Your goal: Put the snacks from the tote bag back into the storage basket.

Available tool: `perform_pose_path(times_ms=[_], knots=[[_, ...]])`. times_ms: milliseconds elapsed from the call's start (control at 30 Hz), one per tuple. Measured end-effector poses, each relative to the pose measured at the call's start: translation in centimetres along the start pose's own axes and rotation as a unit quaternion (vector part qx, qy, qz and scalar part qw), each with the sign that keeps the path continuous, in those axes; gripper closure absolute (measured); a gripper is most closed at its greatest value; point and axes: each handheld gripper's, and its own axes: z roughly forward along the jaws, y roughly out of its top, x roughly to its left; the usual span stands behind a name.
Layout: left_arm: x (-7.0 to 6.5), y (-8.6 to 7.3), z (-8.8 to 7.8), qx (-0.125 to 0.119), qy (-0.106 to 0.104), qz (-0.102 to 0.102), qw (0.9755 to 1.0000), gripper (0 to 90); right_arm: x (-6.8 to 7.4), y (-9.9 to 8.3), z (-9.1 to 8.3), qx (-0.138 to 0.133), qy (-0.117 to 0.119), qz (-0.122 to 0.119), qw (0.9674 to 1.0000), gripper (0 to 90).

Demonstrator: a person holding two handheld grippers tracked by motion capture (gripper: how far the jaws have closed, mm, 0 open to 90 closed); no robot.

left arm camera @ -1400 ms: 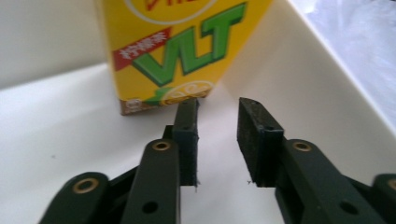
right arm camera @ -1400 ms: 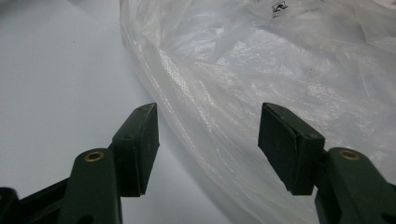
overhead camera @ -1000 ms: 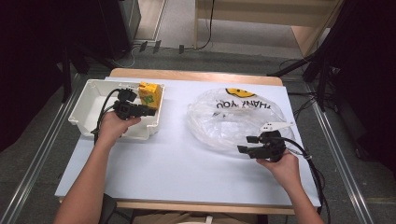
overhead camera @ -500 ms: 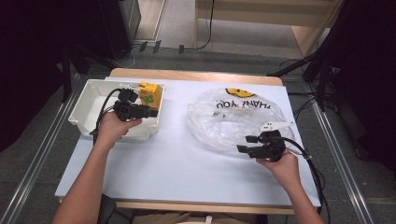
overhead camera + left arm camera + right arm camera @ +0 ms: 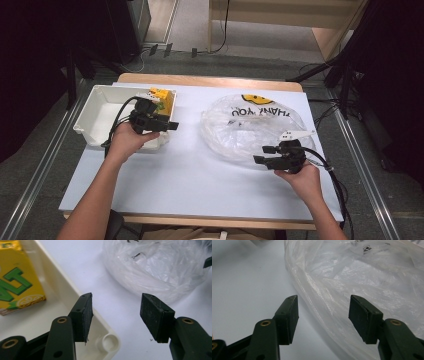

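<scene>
**Two hand-held grippers at a bench with a bag and a bin**

Where the white bench (image 5: 200, 185) spreads across the high view, it carries two large things side by side. On the right half lies a clear plastic bag (image 5: 250, 127), crumpled and puffed, printed with a yellow smiley face and dark lettering near its far edge. On the left half stands a white plastic bin (image 5: 102, 112), rectangular, with a rolled rim and a round moulded socket at its near corner in the left gripper view. Inside the bin, against its right-hand far corner, rests a yellow drink carton (image 5: 162, 97) with green lettering and a lemon picture on its face.

The left gripper (image 5: 167, 125), held in the person's left hand (image 5: 127, 140), hovers over the bin's right wall, pointing toward the bag. Its jaws have just been opening and now stand wide apart; nothing lies between them. In its own view the left pad sits above the bin's rim, the right pad above bare bench, and the carton is apart from both, to the left.

The right gripper (image 5: 262, 155), held in the right hand (image 5: 300, 177), sits at the bag's near right edge. Its jaws are likewise spread wide. In its own view the bag's edge (image 5: 342, 302) runs between the pads, but neither pad presses on the film.
</scene>
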Motion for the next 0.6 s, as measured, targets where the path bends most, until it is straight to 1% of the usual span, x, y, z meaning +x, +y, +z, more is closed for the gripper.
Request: perform_pose_path(times_ms=[267,367,400,600], knots=[[-2.0,0.3,0.7,0.007,-0.018,0.022,0.9996,43.9,0.1,0.0,0.0,0.002,0.004,0.003,1.0,42.4],[-2.8,0.3,0.9,0.013,-0.022,0.037,0.999,43.9,0.2,0.0,0.0,0.001,0.006,-0.002,1.0,42.4],[-3.2,0.2,1.1,0.012,-0.024,0.04,0.9988,43.9,0.3,0.0,-0.1,-0.002,0.009,0.0,1.0,42.4],[-4.9,-0.2,1.6,0.017,-0.033,0.065,0.9972,43.9,0.5,0.0,-0.3,-0.005,0.009,-0.003,0.9999,42.7]])
